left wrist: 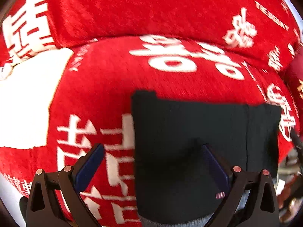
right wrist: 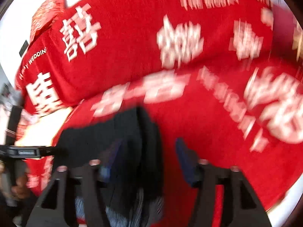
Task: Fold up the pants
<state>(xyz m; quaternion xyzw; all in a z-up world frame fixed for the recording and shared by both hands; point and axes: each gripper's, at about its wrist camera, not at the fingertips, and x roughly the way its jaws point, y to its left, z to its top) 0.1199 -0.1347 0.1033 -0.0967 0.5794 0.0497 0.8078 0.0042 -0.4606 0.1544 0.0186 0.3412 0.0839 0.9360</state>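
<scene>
Left tool [left wrist: 151, 151]: jaws spread wide, nothing pressed between the blue pads [left wrist: 89, 168]; one finger over the red blanket [left wrist: 106, 79], the other over the pants [left wrist: 198, 132]. Right tool [right wrist: 149, 147]: jaws apart, no grip; right edge of the pants lies between the fingers, untouched by the pads as far as the blur allows.

Pants: dark, folded into a flat rectangular stack, straight edges, lying on the blanket; a grey fuzzy part shows at the near edge.

Red blanket: plush, white characters and lettering printed across it, covering the surface under the pants and a raised cushioned bank [left wrist: 132, 9] behind.

Containers: cannot tell of any.
</scene>
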